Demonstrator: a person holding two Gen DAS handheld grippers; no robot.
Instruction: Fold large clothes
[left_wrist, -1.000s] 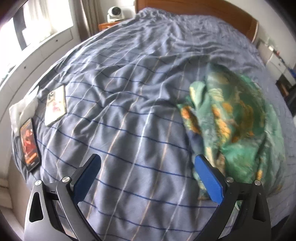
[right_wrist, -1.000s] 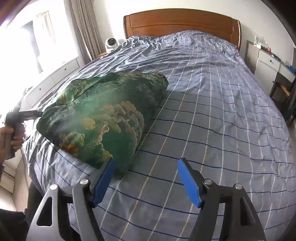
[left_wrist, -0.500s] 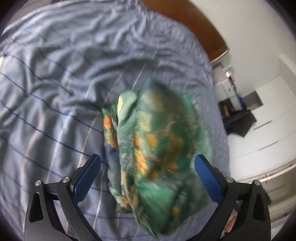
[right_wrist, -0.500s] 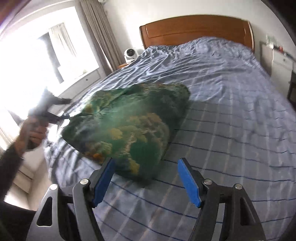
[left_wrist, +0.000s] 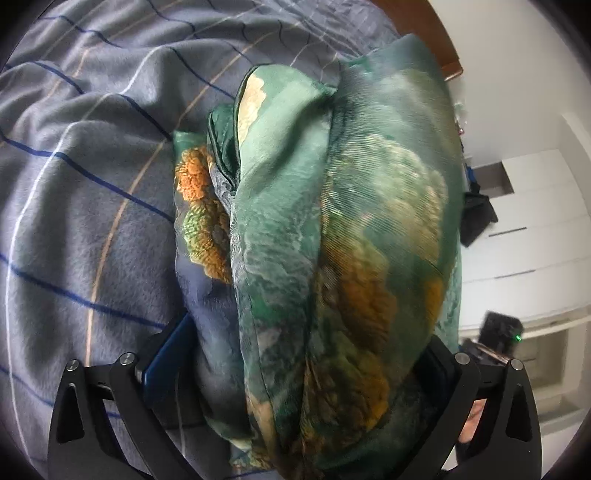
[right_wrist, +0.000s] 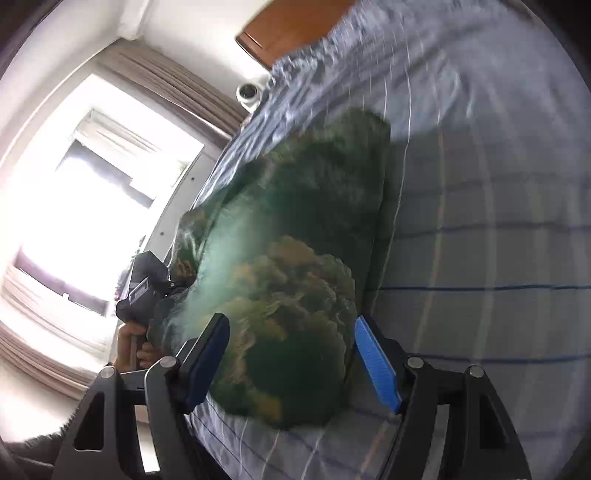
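A bunched green garment with orange and yellow print (left_wrist: 332, 229) lies on the grey striped bedcover (left_wrist: 74, 184). My left gripper (left_wrist: 295, 373) is open, its blue fingers (left_wrist: 166, 354) on either side of the bundle's near end; the right finger is mostly hidden by cloth. In the right wrist view the same garment (right_wrist: 295, 258) lies between my right gripper's open blue fingers (right_wrist: 376, 365). My right gripper (right_wrist: 291, 362) is tilted and straddles the bundle's near end. The left gripper's body (right_wrist: 144, 288) shows at the garment's left edge.
The wooden headboard (right_wrist: 295, 33) stands at the far end of the bed. A bright window with curtains (right_wrist: 92, 203) is on the left. White cupboards (left_wrist: 535, 229) stand beyond the bed's right side. A small white device (right_wrist: 249, 92) sits near the headboard.
Both grippers moved in onto the garment and now straddle its ends. The right gripper has rolled to a tilt. The left gripper swung right, away from the phones.
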